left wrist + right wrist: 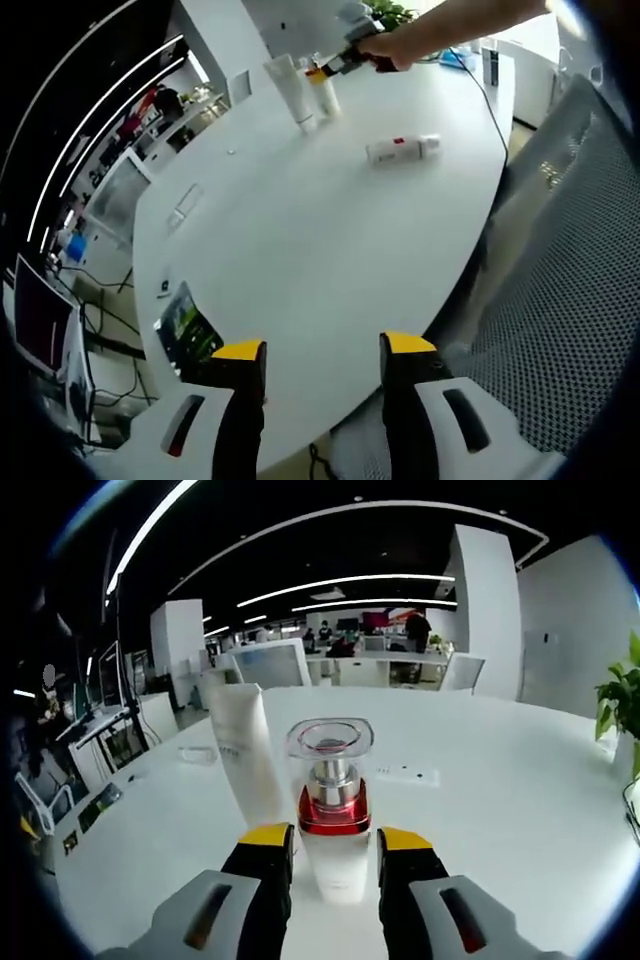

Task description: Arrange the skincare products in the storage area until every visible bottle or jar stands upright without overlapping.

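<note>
In the right gripper view, a white bottle (338, 865) with a red collar and a clear cap stands upright between my jaws. My right gripper (335, 838) is shut on the bottle's body. A tall white tube (250, 755) stands on its cap just left of it. In the left gripper view, the same tube (293, 88) and bottle (324, 92) stand at the far end of the white table (300, 250), with the right gripper (345, 62) and a person's hand (390, 45) at the bottle. A white bottle with a red label (402, 150) lies on its side. My left gripper (325, 350) hangs open over the near edge.
A mesh chair (570, 280) stands close on the right of the table. A dark card (187, 330) lies at the near left edge, with desks and a monitor (40, 320) beyond. A socket plate (410, 774) lies behind the bottle, and a plant (625, 705) stands far right.
</note>
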A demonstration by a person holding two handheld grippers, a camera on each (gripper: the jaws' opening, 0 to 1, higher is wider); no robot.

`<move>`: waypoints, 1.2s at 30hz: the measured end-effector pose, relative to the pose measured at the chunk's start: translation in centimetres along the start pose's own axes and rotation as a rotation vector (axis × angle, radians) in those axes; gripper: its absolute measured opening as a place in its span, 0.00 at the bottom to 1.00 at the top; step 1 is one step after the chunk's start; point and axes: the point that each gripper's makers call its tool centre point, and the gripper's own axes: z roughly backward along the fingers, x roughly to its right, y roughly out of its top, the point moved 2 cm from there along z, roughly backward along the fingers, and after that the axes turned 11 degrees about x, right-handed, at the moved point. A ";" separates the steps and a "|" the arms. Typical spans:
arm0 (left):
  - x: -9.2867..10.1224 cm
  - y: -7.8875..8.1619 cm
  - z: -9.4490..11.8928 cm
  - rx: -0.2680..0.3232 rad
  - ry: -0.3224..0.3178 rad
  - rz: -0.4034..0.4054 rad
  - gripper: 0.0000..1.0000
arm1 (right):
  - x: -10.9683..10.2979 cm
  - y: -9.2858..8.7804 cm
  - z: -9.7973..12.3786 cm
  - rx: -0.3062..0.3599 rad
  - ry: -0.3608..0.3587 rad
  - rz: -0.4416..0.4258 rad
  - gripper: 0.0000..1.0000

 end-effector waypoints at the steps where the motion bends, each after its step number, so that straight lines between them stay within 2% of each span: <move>1: 0.0 0.0 0.0 0.001 -0.001 0.004 0.44 | 0.0 -0.2 0.4 -0.012 0.016 0.008 0.29; 3: 0.1 0.1 0.0 0.003 -0.003 0.012 0.43 | 0.0 -0.7 0.8 -0.040 0.061 0.035 0.32; 5: 0.1 0.1 0.0 0.007 -0.006 0.013 0.43 | 0.1 -1.2 0.9 -0.085 0.139 0.068 0.36; 6: 0.2 0.2 0.0 0.009 -0.008 0.011 0.43 | 0.4 -1.3 0.9 -0.106 0.185 0.109 0.37; 7: 0.2 0.2 0.0 0.009 -0.009 0.010 0.43 | 0.7 -1.4 1.0 -0.126 0.199 0.134 0.40; 8: 0.2 0.2 0.0 0.009 -0.009 0.008 0.43 | 1.0 -1.1 1.1 -0.138 0.227 0.199 0.42; 10: 0.1 0.2 0.0 0.008 -0.007 0.010 0.42 | 1.1 -0.7 0.9 -0.149 0.286 0.254 0.44; 11: 0.1 0.2 0.0 0.008 -0.005 0.011 0.42 | 1.0 0.0 0.8 -0.126 0.319 0.273 0.45; 12: 0.1 0.2 0.1 0.008 -0.004 0.012 0.42 | 0.8 0.2 0.9 -0.135 0.350 0.269 0.44; 13: 0.1 0.2 0.1 0.009 -0.004 0.012 0.41 | 0.8 0.1 0.9 -0.154 0.367 0.250 0.43; 14: 0.1 0.2 0.1 0.008 -0.006 0.011 0.41 | 1.0 0.0 0.8 -0.182 0.395 0.268 0.42; 16: 0.2 0.1 0.0 0.005 -0.010 0.008 0.41 | 1.0 0.0 0.6 -0.192 0.428 0.319 0.42; 19: 0.2 0.0 0.0 0.002 -0.011 0.009 0.40 | 0.2 -0.3 0.5 -0.231 0.519 0.357 0.41; 26: 0.3 -0.1 0.0 -0.008 -0.018 0.013 0.38 | -0.5 -0.1 -0.2 -0.268 0.597 0.405 0.39; 29: 0.3 -0.2 0.0 -0.010 -0.018 0.014 0.38 | -0.2 0.1 -0.5 -0.271 0.612 0.437 0.34; 33: 0.3 -0.3 0.0 -0.015 -0.020 0.012 0.37 | -0.8 0.7 -0.8 -0.258 0.644 0.430 0.25; 36: 0.3 -0.3 0.0 -0.017 -0.020 0.010 0.36 | -0.7 0.7 -0.8 -0.268 0.642 0.421 0.24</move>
